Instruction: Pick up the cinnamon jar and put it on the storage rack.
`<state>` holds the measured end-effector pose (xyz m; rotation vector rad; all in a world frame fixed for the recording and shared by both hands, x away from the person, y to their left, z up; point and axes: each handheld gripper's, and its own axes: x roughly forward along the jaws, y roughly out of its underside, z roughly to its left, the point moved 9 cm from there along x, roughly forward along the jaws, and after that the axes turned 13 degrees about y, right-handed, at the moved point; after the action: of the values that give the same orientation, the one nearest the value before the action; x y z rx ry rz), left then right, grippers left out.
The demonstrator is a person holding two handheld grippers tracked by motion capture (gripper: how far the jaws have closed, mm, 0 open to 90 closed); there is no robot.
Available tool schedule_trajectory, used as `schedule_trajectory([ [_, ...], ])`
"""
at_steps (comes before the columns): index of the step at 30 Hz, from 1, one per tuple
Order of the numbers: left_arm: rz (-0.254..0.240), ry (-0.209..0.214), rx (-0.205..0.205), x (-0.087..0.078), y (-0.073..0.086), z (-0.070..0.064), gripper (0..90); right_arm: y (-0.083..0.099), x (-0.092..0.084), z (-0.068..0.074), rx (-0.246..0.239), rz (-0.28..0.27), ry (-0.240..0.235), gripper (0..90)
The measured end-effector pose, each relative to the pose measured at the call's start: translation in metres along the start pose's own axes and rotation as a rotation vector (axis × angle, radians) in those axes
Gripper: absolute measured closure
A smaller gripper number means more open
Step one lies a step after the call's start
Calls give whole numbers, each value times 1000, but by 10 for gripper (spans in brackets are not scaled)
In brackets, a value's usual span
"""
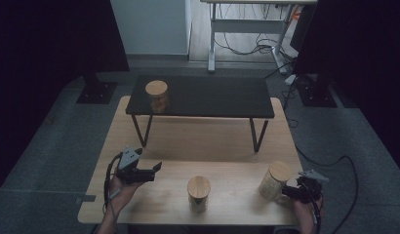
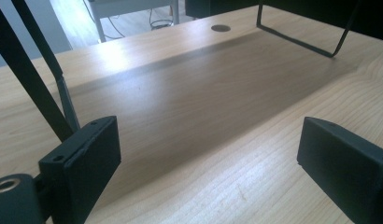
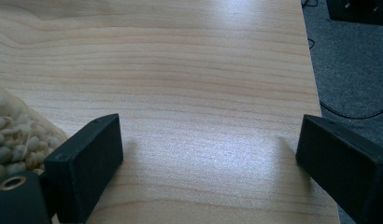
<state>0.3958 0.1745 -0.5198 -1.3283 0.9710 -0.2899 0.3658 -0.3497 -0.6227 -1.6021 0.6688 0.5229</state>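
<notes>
High view: hand-held grippers (image 1: pixel 158 169) (image 1: pixel 285 191) open, empty.

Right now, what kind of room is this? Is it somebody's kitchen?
Probably not a kitchen. It looks like a lab or workroom set up for recording: dark screens stand on both sides, loose cables lie on the floor under a desk, and a person's hand holds a gripper over a wooden table.

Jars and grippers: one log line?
left gripper: open, empty | right gripper: open, beside right jar | middle jar: untouched
</notes>
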Motion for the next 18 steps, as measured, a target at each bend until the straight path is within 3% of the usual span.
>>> schedule_trajectory([
  [18, 44, 1, -22, 8, 25, -2, 62, 0, 0, 0, 0, 0, 0, 69],
])
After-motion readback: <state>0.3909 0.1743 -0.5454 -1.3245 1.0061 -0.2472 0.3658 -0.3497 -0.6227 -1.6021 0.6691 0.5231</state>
